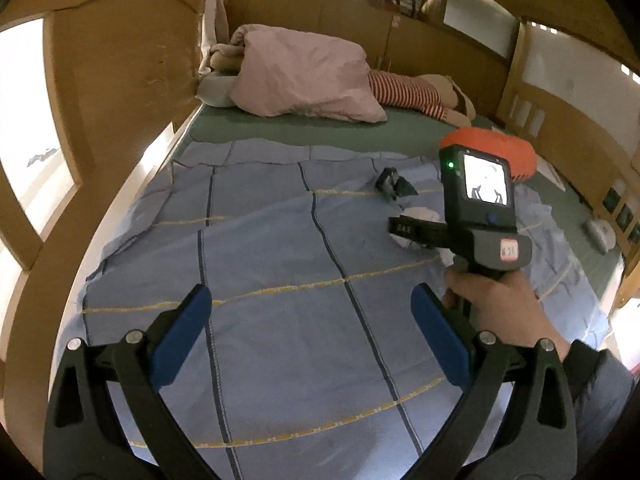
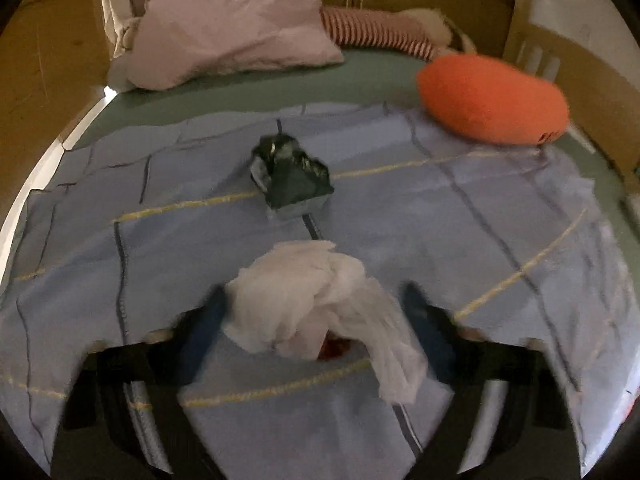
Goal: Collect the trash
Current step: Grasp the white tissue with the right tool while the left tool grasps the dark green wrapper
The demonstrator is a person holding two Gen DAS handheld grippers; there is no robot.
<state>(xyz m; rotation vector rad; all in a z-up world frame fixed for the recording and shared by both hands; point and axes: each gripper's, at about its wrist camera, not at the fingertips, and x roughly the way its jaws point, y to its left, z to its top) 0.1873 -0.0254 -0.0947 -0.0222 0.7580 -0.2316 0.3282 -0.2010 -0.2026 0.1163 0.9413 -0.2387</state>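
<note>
A crumpled white tissue [image 2: 312, 304] lies on the blue checked blanket [image 2: 120, 264]. It sits between the fingers of my right gripper [image 2: 314, 296], which points down at it. The jaws stand apart; the left pad touches the tissue's edge, and a firm grip does not show in the blur. A crumpled dark foil wrapper [image 2: 292, 176] lies further up the blanket. In the left wrist view the tissue [image 1: 418, 214] is partly hidden behind the right tool, with the wrapper [image 1: 394, 184] just beyond. My left gripper [image 1: 310, 294] hovers open over bare blanket, holding nothing.
An orange cushion [image 2: 492, 104] lies at the right edge of the blanket. A pink pillow [image 2: 232, 28] and a striped plush toy [image 2: 380, 36] lie at the head of the bed. Wooden bed rails [image 1: 120, 80] enclose the green sheet [image 1: 320, 128]. A person's hand [image 1: 492, 304] holds the right tool.
</note>
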